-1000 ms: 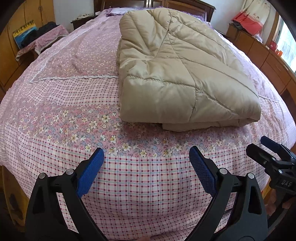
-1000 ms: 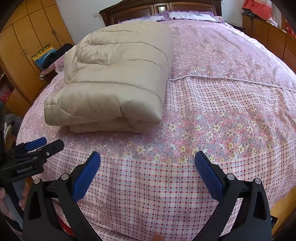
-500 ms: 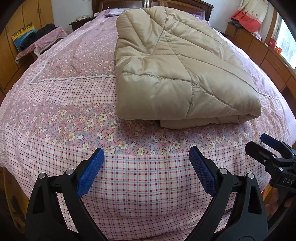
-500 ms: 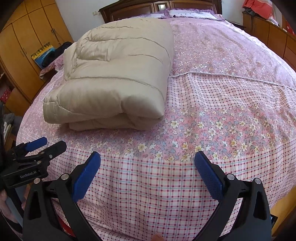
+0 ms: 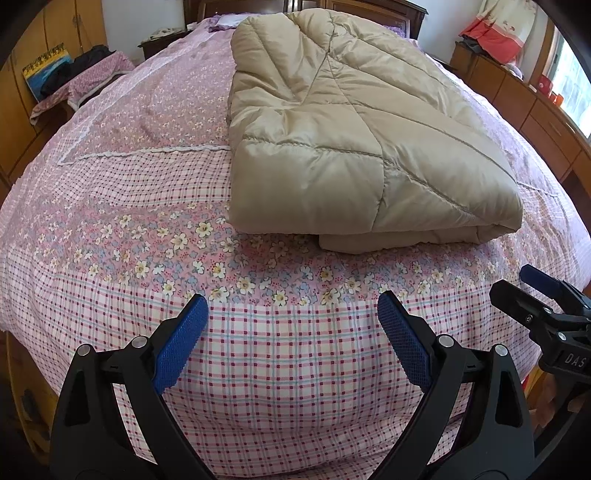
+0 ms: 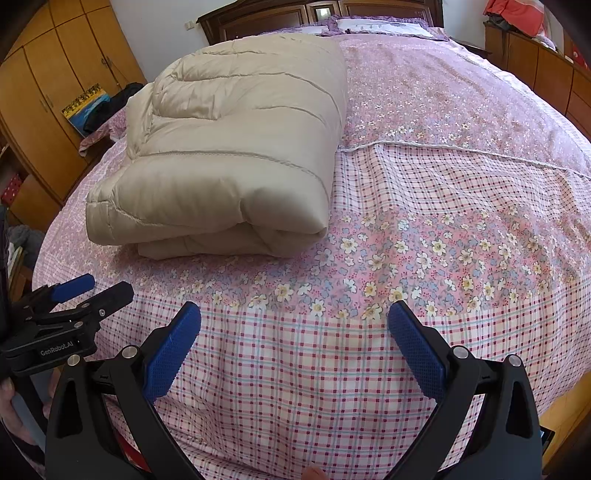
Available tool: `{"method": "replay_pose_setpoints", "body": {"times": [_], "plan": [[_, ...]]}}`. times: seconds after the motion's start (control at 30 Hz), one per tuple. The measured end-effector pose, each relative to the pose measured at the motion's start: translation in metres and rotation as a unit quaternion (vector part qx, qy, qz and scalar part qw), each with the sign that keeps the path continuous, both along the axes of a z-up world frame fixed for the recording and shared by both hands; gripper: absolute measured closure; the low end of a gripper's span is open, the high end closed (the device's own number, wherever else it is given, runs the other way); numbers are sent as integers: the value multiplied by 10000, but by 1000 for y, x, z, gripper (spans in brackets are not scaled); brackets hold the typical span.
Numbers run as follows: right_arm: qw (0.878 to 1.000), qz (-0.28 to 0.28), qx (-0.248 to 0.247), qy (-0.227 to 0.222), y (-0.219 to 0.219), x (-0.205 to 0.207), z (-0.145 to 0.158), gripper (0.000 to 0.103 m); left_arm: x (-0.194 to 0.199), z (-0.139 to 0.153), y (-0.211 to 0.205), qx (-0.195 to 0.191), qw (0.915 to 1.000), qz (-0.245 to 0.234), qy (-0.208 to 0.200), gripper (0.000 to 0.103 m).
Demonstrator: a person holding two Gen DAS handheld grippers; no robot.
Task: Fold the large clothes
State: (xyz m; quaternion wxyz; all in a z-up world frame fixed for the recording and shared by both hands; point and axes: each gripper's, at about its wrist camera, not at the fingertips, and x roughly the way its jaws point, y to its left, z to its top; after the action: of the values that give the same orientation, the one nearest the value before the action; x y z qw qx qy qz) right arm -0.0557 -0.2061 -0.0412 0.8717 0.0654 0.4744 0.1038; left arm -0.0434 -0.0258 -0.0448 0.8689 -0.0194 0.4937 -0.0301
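A beige quilted down garment (image 5: 347, 125) lies folded into a thick rectangular bundle on the pink floral and plaid bedspread (image 5: 122, 184); the right wrist view shows the same beige garment (image 6: 236, 147) left of centre. My left gripper (image 5: 291, 306) hovers open over the plaid foot of the bed, well short of the bundle's near edge. My right gripper (image 6: 293, 312) is open too, empty, above the plaid band of the bedspread (image 6: 443, 184). Each gripper shows in the other's view: the right gripper (image 5: 517, 284) at the right edge, the left gripper (image 6: 92, 288) at the left edge.
Wooden wardrobes (image 6: 55, 92) and a side table piled with dark clothes and a picture book (image 5: 48, 70) stand left of the bed. A low wooden dresser (image 5: 524, 96) with red fabric runs along the right. A dark headboard (image 6: 317, 14) stands beyond.
Both grippers have moved forward and slightly up toward the bundle, which looms larger now. Jaws stay open; the garment has not been touched.
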Motion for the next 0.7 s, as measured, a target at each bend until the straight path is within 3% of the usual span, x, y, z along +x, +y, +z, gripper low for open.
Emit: {"method": "replay_pose_setpoints", "body": {"times": [0.7], "plan": [[10000, 1, 1, 0, 1, -1, 1, 6, -1, -1, -2, 11, 10000, -18, -17, 11]]}}
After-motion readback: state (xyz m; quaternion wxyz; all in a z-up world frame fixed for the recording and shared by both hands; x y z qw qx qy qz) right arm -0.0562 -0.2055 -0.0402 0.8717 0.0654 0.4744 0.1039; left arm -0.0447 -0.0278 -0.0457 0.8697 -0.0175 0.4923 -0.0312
